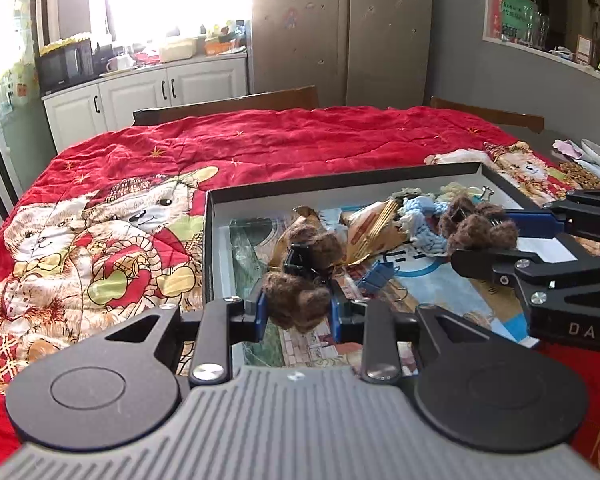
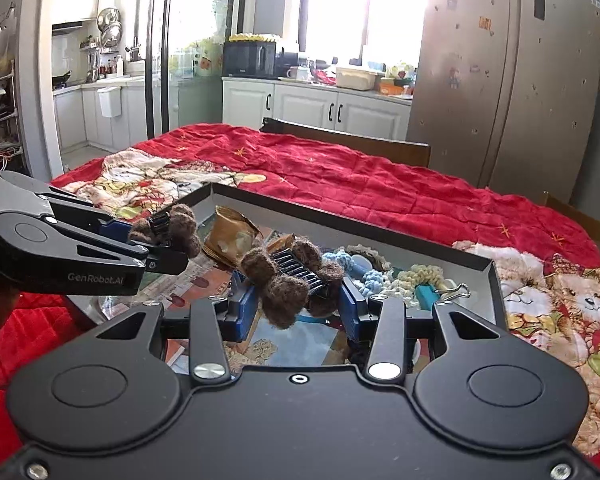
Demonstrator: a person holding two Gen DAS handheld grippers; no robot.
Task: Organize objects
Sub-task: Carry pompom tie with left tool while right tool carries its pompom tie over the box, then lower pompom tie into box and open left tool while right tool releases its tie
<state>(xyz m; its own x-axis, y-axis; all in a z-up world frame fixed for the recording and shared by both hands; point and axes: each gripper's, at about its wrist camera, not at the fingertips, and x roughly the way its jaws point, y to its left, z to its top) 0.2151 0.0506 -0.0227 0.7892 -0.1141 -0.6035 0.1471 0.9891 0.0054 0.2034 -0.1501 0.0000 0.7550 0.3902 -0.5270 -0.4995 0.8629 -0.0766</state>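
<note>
Left wrist view: your left gripper (image 1: 298, 312) sits low in the centre of the frame, its blue pads clenched on a brown fuzzy hair claw (image 1: 300, 280) whose black teeth show just above the pads. Behind it, across the middle of the frame, lies the shallow dark-walled box (image 1: 340, 184) on the red teddy-bear quilt (image 1: 180, 152). Inside the box you can see a tan paper packet (image 1: 374, 226), a light blue knitted piece (image 1: 422, 220) and a blue binder clip (image 1: 380, 274), all lying on printed cards. At the right edge your right gripper (image 1: 496, 236) reaches in from the side, grasping a second brown fuzzy clip (image 1: 478, 220) over the right part of the box.

In the right wrist view, the right gripper (image 2: 296, 300) holds low centre, its pads pressed on that second fuzzy clip (image 2: 296, 276), black comb teeth facing up. The left gripper (image 2: 156, 236) enters from the left edge with its own clip (image 2: 172, 226) at the box's near left corner. Right of centre in the box lie the knitted blue piece (image 2: 342, 260), a cream braided cord (image 2: 424, 276) and a metal binder clip (image 2: 456, 292). A crumpled brown wrapper (image 2: 228, 234) sits between the two grippers.
</note>
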